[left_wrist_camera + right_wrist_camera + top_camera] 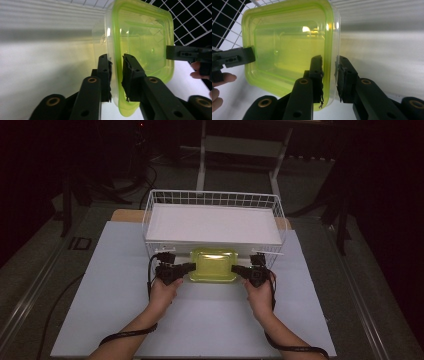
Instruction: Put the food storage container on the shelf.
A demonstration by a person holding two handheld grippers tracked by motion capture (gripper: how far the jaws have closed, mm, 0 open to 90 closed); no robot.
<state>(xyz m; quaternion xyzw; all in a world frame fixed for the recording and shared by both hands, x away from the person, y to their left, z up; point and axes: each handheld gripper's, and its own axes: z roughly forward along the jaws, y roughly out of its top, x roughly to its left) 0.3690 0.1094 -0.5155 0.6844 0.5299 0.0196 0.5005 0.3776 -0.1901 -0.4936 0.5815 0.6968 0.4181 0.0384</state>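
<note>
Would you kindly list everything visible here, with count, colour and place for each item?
Food container: one, clear with a yellow-green lid, on the mat just in front of the basket, gripped at both ends.
Wire basket: one, white, at the table's far side.
Board: one, white, lying inside the basket.
Table mat: one, pale grey-white, covering the table.
Left gripper: one, black, jaws around the container's left rim.
Right gripper: one, black, jaws around its right rim.
Hands: two, behind the grippers.

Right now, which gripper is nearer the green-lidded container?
Neither: the left gripper clamps the container at its left rim, the right gripper at its right rim; both touch it.
</note>
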